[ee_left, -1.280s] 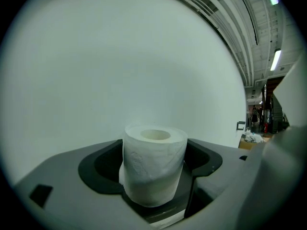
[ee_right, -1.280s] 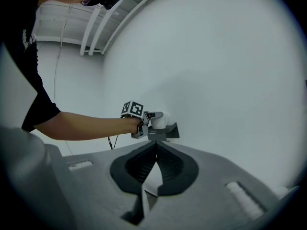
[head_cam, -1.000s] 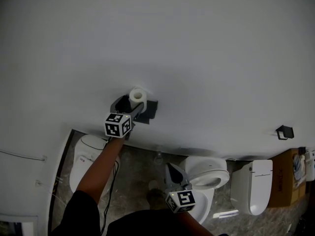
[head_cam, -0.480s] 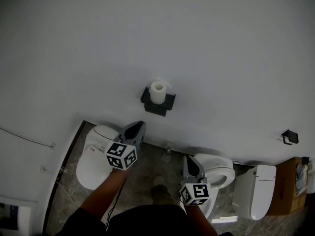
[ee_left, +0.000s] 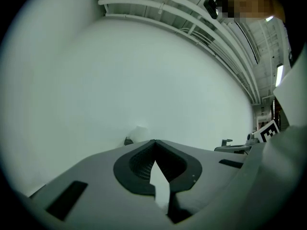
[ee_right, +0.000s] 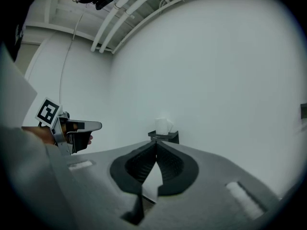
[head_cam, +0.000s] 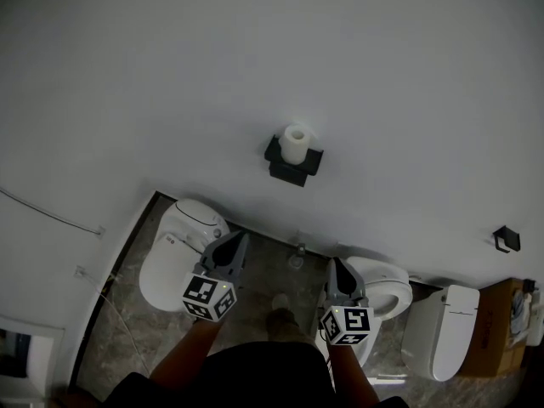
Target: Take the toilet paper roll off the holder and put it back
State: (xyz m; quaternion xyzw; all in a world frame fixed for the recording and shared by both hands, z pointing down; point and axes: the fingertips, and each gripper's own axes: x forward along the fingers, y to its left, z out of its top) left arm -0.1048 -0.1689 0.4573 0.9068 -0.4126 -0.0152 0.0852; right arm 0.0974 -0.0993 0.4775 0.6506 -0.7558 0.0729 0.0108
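Observation:
The white toilet paper roll (head_cam: 296, 142) stands upright on the black wall holder (head_cam: 293, 161), high on the white wall. Both also show in the right gripper view, the roll (ee_right: 163, 125) on the holder (ee_right: 163, 136) straight ahead. In the left gripper view the roll (ee_left: 139, 133) peeks just over the jaws. My left gripper (head_cam: 237, 241) is shut and empty, held low and well back from the wall. My right gripper (head_cam: 339, 269) is shut and empty too, beside it at the same height. In its own view each gripper, left (ee_left: 154, 141) and right (ee_right: 156, 142), has its tips meeting.
Below me on the marbled floor stand a white toilet (head_cam: 177, 249) at the left, another toilet (head_cam: 382, 286) under my right gripper and a third (head_cam: 446, 330) at the far right. A small black bracket (head_cam: 507, 239) sits on the wall at the right.
My left gripper has let go of the roll on the holder, pulled back down and away from the wall, and shut. The right gripper stayed low beside it.

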